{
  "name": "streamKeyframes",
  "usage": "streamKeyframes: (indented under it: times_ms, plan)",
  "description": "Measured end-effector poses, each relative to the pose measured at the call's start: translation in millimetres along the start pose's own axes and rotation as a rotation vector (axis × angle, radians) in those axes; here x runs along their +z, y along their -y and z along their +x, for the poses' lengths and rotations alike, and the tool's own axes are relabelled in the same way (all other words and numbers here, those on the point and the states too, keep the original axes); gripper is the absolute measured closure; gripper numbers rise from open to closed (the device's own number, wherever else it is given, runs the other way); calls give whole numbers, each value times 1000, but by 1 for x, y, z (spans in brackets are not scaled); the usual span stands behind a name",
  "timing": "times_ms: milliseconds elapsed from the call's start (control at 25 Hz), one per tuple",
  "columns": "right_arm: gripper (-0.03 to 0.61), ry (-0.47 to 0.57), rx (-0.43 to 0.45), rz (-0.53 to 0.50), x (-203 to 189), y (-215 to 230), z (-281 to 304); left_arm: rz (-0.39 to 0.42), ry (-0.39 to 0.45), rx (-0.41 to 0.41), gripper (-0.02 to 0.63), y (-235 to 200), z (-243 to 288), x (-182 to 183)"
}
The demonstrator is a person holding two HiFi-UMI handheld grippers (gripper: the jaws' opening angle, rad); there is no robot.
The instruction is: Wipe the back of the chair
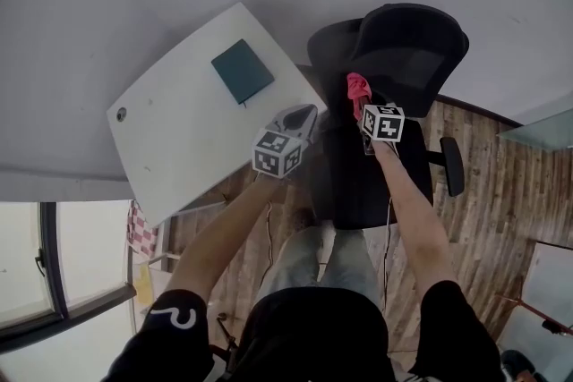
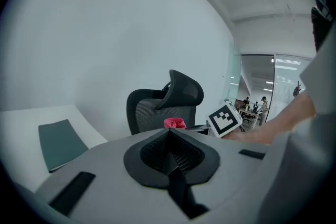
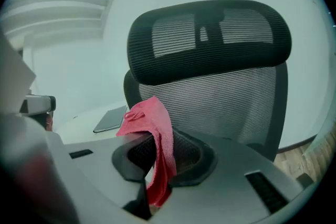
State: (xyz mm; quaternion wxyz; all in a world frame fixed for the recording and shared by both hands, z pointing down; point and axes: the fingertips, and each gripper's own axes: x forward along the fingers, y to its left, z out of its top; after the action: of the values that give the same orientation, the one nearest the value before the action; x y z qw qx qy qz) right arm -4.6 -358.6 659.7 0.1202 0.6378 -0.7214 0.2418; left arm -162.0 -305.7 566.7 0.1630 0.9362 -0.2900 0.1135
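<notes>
**Cloth held by one fold, chair unbraced**

My right gripper [image 3: 153, 173] has its jaws clamped on a red cloth [image 3: 152, 126]. Only one fold sits between them; the rest bunches above and hangs loose below. The cloth is in front of the mesh backrest [image 3: 226, 105] of the chair [image 1: 394, 76], below the headrest [image 3: 210, 39]. I can't tell from any view whether it is touching the mesh yet.

My main worry is the mesh dragging on the cloth and pulling that fold out of the jaws once I press and sweep. If I go in too square, the hard jaw tips could rub the mesh instead of the fabric. A chair of this kind probably swivels or rolls when pushed, and nothing is holding it. My left gripper [image 1: 303, 114] has its jaws together on nothing, and it sits off to the side near the edge of the white desk [image 1: 170, 139], apart from the chair.

Only the right gripper view shows how thin the hold on the cloth is. The head view gives me what that one lacks: both arms, the armrest [image 1: 453, 165] on the right and the dark notebook [image 1: 243, 71] on the desk. The left gripper view alone shows its closed, empty jaws, and it shows the chair from the side with the cloth low against it.
</notes>
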Motion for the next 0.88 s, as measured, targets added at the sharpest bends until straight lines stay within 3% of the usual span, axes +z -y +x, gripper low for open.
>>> streamKeyframes:
  times_ms: [400, 600, 880]
  plan:
    - [506, -33, 85, -90, -16, -64, 51, -64, 44, 115, 589, -56, -24, -31]
    - [506, -5, 84, -71, -29, -65, 72, -78, 70, 143, 588, -61, -9, -56]
    - [506, 29, 120, -144, -25, -58, 95, -89, 131, 259, 588, -52, 14, -76]
